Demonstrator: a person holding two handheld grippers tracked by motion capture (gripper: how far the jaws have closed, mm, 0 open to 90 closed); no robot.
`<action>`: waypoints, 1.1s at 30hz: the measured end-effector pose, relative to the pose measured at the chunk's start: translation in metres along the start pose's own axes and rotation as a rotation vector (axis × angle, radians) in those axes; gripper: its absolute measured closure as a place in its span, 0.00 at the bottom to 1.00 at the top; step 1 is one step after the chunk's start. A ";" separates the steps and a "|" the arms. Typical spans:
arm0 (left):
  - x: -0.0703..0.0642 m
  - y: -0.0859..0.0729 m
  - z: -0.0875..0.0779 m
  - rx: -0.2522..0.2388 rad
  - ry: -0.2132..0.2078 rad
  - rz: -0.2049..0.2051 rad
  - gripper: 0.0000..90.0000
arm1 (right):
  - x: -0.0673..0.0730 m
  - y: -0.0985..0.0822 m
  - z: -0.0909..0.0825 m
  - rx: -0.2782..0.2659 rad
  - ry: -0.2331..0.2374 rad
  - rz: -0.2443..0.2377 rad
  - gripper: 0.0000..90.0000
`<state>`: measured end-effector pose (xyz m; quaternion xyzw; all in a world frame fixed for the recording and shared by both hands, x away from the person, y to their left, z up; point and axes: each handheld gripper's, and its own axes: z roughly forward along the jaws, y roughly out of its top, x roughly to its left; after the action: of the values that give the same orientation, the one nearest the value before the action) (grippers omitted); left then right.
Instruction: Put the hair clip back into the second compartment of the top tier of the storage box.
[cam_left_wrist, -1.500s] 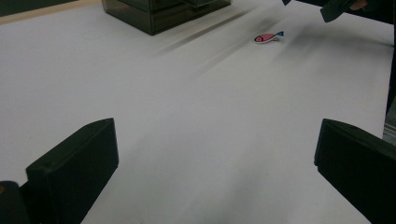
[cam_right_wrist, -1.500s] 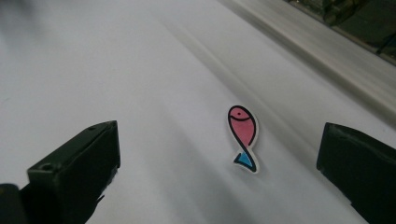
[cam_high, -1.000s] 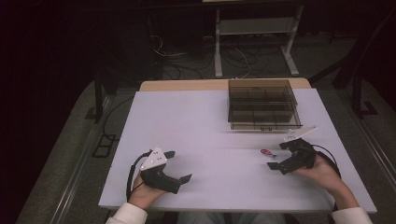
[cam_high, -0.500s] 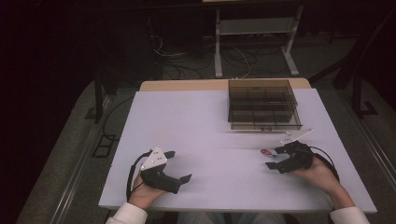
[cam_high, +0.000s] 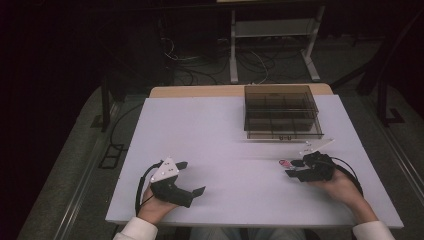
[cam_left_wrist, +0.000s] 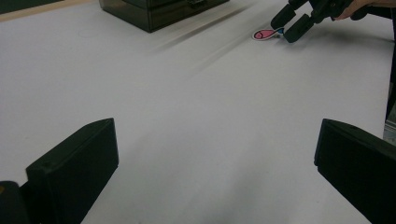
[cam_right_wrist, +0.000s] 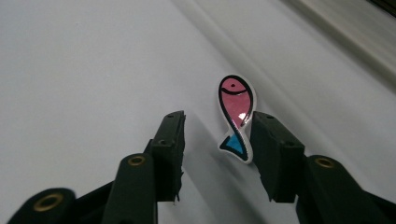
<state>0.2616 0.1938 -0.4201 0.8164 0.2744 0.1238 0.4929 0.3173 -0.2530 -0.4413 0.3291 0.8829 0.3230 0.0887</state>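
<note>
A small pink fish-shaped sticker (cam_right_wrist: 236, 112) with a blue tail lies flat on the white table (cam_high: 225, 130) at the right. My right gripper (cam_right_wrist: 218, 119) rests low on the table with the fish's tail between its jaws. The jaws have just been closing. The right jaw stands against the tail's edge and the left jaw is still a gap away, so nothing is pinched. From above, the fish (cam_high: 284, 163) peeks out just left of the right gripper (cam_high: 294, 168). My left gripper (cam_high: 191, 177) rests open and empty at the front left, facing the fish (cam_left_wrist: 264, 34).
A dark see-through compartment box (cam_high: 282, 112) stands at the back right of the table, just beyond the right hand. A thin clear strip (cam_high: 316, 145) lies between the box and the right gripper. Cables and a white stand's legs (cam_high: 272, 50) occupy the floor behind.
The right gripper's jaws have narrowed around the fish's tail. Both hands have stayed where they were, and the left gripper looks the same.
</note>
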 end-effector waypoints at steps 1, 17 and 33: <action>0.000 0.000 0.000 0.000 -0.001 0.001 0.00 | 0.000 0.000 0.000 0.003 -0.003 -0.002 0.64; 0.000 0.000 0.000 0.003 -0.006 0.004 0.00 | -0.005 0.000 0.002 0.011 -0.023 0.009 0.81; -0.001 0.000 0.000 0.001 -0.007 0.012 0.00 | -0.008 0.000 -0.006 -0.032 0.010 0.058 0.83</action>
<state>0.2614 0.1933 -0.4197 0.8187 0.2681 0.1236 0.4925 0.3214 -0.2611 -0.4368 0.3515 0.8681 0.3411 0.0803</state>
